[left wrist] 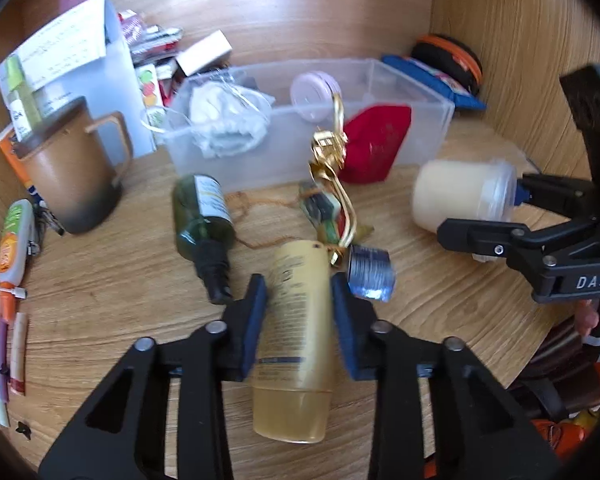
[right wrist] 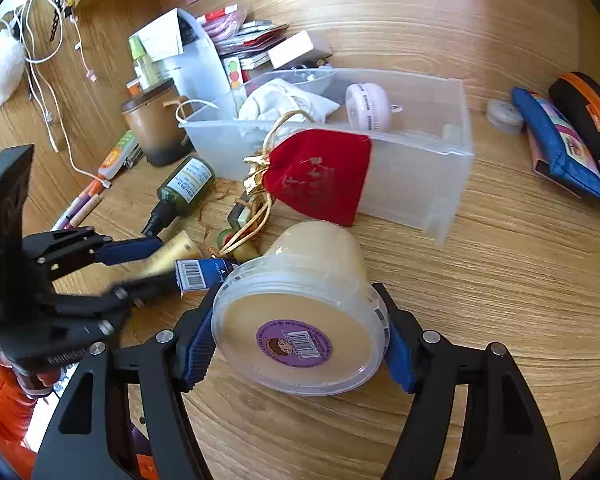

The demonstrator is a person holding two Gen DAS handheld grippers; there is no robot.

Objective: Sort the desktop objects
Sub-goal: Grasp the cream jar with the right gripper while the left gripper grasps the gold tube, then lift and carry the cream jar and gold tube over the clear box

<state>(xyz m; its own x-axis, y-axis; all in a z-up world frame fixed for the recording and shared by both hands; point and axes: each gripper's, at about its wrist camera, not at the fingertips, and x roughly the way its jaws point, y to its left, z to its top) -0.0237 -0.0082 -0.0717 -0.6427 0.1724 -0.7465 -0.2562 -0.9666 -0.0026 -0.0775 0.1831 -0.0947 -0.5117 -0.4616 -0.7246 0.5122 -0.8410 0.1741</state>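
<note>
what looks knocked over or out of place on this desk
The green bottle lies on its side by the mug. A red pouch hangs over the bin wall, half in, half out. Nothing looks spilled.

Left claw (left wrist: 300, 322) clamped tight; right claw (right wrist: 300, 344) gripping at mid-width.

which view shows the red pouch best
The right wrist view: the red pouch lies whole against the clear bin. In the left wrist view the pouch is farther off, its left edge behind a gold eyelash curler.

Two close, downward wrist views, shared desk (left wrist: 440, 280)
</note>
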